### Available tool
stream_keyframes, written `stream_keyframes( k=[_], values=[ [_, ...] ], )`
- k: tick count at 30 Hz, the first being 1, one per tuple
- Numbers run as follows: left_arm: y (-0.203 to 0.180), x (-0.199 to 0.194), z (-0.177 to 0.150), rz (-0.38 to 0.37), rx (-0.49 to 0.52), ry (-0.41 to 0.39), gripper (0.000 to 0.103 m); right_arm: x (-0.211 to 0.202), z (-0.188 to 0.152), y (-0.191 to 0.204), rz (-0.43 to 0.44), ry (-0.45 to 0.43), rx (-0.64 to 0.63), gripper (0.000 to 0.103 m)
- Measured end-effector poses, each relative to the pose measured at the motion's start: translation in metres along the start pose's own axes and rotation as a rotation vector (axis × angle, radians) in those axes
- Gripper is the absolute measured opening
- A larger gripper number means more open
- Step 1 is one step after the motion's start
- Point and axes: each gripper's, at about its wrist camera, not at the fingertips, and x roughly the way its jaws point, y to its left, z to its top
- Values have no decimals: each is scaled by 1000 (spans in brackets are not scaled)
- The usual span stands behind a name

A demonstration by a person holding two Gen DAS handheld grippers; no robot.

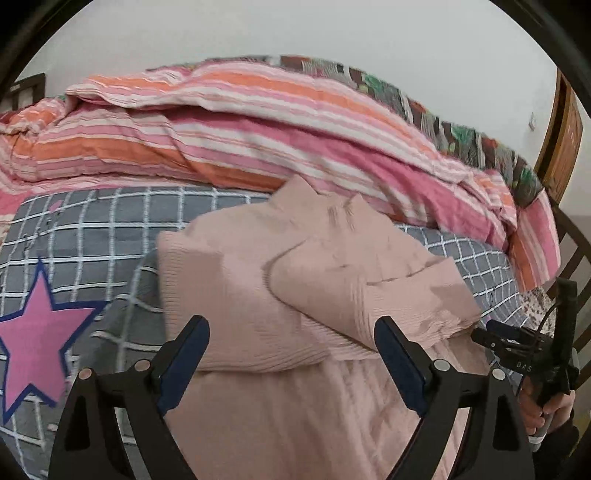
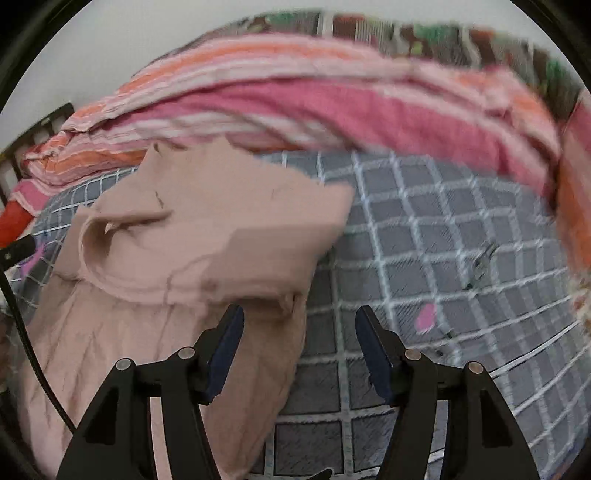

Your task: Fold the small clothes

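Nearest in the left wrist view, the left gripper (image 1: 291,332) is seen with its jaws spread wide above the pink ribbed garment (image 1: 295,280), nothing being pinched between them. In the right wrist view, the right gripper (image 2: 300,321) is likewise held with its jaws apart and empty, poised over the garment's right edge (image 2: 207,240) and the sheet beside it. The garment is laid on the grey checked sheet (image 1: 110,221), its sleeves folded over the body. A pink star (image 1: 33,332) is printed on the sheet to the left. At the right edge, a hand (image 1: 550,410) gripping the other tool is glimpsed. Behind, a striped pink and orange quilt (image 1: 258,122) is heaped against a pale wall (image 1: 295,29).
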Motion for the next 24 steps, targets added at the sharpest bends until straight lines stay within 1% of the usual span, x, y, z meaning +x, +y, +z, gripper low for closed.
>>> stream_keyframes(
  k=[3,5,6,7,8,10,12,13,14,16,19,21,24],
  values=[
    [-8,12,3,-12,-21,18,90,12,3,-4,2,21,28,62],
    [-13,20,5,-7,-34,25,90,17,9,-1,47,18,37,62],
    [-17,27,6,19,-32,38,91,21,11,0,52,15,38,61],
    [-20,35,5,50,-24,53,91,25,14,2,34,21,31,61],
    [-22,41,4,68,-15,64,90,28,14,3,14,23,33,61],
    [-24,56,0,103,-1,91,91,30,13,1,12,24,47,60],
    [-21,62,-1,159,-13,89,90,30,13,-6,17,18,79,60],
    [-15,63,-2,181,-40,83,91,29,13,-12,18,12,103,60],
    [-10,62,-2,181,-65,78,91,27,12,-18,14,5,127,60],
    [5,51,-1,152,-128,39,91,26,11,-30,19,-3,162,60],
    [20,39,0,166,-149,6,91,26,9,-39,50,7,187,60],
    [31,38,0,138,-157,24,91,26,8,-38,35,10,171,60],
    [44,36,-1,130,-177,40,90,25,6,-32,22,21,128,60]
  ],
)
